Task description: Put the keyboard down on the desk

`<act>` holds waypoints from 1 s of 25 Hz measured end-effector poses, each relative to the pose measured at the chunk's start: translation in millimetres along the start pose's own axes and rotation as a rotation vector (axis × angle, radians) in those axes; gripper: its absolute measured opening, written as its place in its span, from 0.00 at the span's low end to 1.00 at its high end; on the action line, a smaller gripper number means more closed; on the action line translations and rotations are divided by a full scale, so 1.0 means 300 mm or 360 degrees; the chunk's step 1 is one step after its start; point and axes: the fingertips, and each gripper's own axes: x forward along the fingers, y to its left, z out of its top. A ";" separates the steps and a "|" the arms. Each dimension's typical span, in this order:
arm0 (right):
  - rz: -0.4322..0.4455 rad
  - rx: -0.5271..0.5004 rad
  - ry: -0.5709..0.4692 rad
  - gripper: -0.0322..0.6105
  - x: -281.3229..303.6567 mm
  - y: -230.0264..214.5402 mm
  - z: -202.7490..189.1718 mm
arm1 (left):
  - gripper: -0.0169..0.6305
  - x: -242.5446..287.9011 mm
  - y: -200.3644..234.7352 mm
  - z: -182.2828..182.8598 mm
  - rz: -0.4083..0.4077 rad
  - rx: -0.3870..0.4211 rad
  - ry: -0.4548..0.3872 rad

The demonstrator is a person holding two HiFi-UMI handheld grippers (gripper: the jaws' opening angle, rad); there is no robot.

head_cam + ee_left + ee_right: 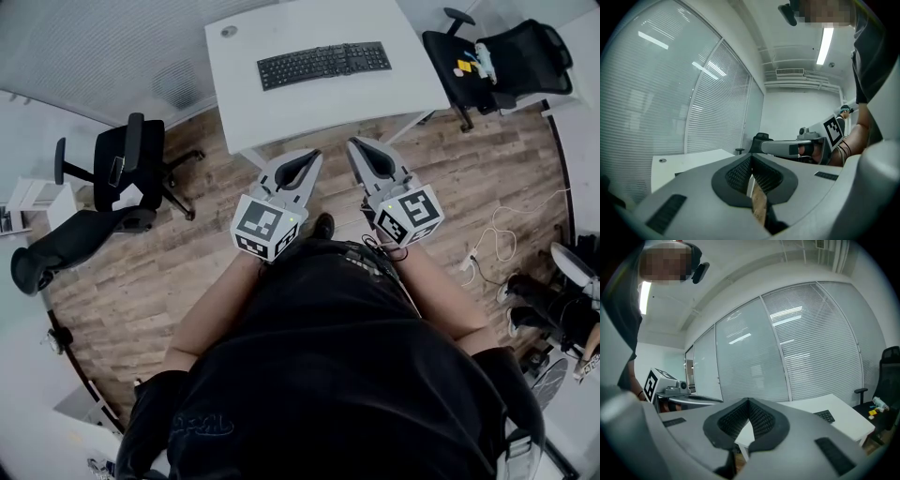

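Black short-sleeved shirt (328,366)

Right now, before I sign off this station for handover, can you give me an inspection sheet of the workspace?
Surface: white desk, mostly bare.
Job's things: black keyboard lies flat on the desk, untouched by either gripper.
Clutter: small items on the right chair.
Grippers: left gripper and right gripper both shut, empty, short of the desk.
Cables: white cable loose on the wood floor.
Surroundings: black office chairs, glass wall with blinds.
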 end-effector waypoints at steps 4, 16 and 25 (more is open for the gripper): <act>0.0019 0.0026 -0.0009 0.08 0.016 0.111 -0.010 | 0.05 -0.083 0.026 0.007 -0.0014 -0.0015 -0.0002; 0.0039 0.0014 -0.0028 0.08 0.045 0.465 -0.067 | 0.05 -0.371 0.065 -0.031 -0.0057 -0.0001 0.0002; 0.0010 0.0036 -0.0022 0.08 0.048 0.656 -0.124 | 0.05 -0.549 0.069 -0.083 -0.0085 -0.0006 0.0022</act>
